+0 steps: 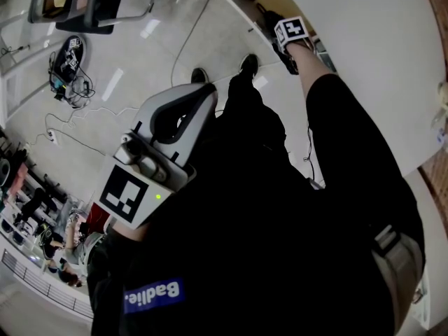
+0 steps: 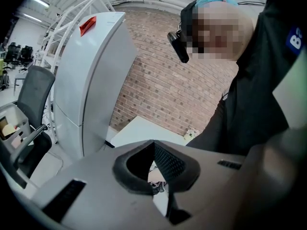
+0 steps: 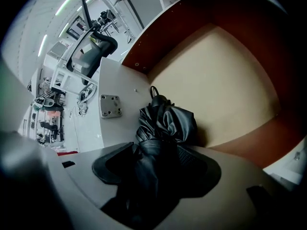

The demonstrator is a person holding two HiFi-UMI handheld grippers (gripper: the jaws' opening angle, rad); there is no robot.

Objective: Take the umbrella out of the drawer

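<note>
R gripper (image 3: 156, 164) points steeply down into the open drawer (image 3: 225, 80). Its jaws are spread wide w/ the folded black umbrella (image 3: 165, 123) between them. They straddle the near end of the bundle, and the pads don't look to be pressing yet. The umbrella lies on the drawer floor toward the left side, loop end pointing far. The wide spread prob. suits a bulky, soft bundle. L gripper (image 2: 153, 150) sits near the person's chest, jaws together, empty, likely parked clear. Next: squeeze & lift.
</note>
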